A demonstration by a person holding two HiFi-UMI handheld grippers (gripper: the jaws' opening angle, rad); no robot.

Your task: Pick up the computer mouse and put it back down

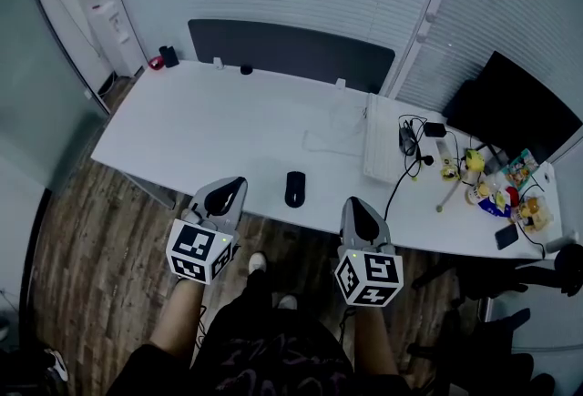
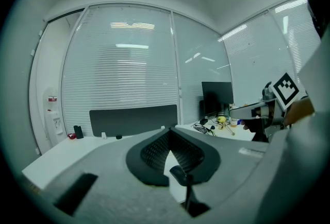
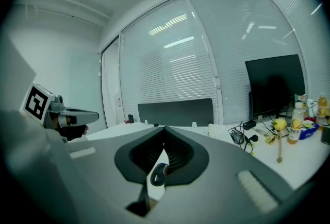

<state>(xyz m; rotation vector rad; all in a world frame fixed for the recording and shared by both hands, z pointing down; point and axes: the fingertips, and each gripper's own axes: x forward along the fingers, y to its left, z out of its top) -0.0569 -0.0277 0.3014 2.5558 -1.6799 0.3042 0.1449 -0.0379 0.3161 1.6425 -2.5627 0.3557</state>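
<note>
Near the front edge of the white desk (image 1: 209,126), at lower middle of the head view, the black mouse (image 1: 294,188) lies between the left gripper (image 1: 233,187) and the right gripper (image 1: 353,206), touching neither. Each gripper view shows its own jaws with tips pressed together, holding nothing, and the mouse is seen only through the gap under them. Only the head view shows the person's shoes (image 1: 258,262). The right gripper view shows a bottle (image 3: 295,124) standing upright; its label is too small to read.
</note>
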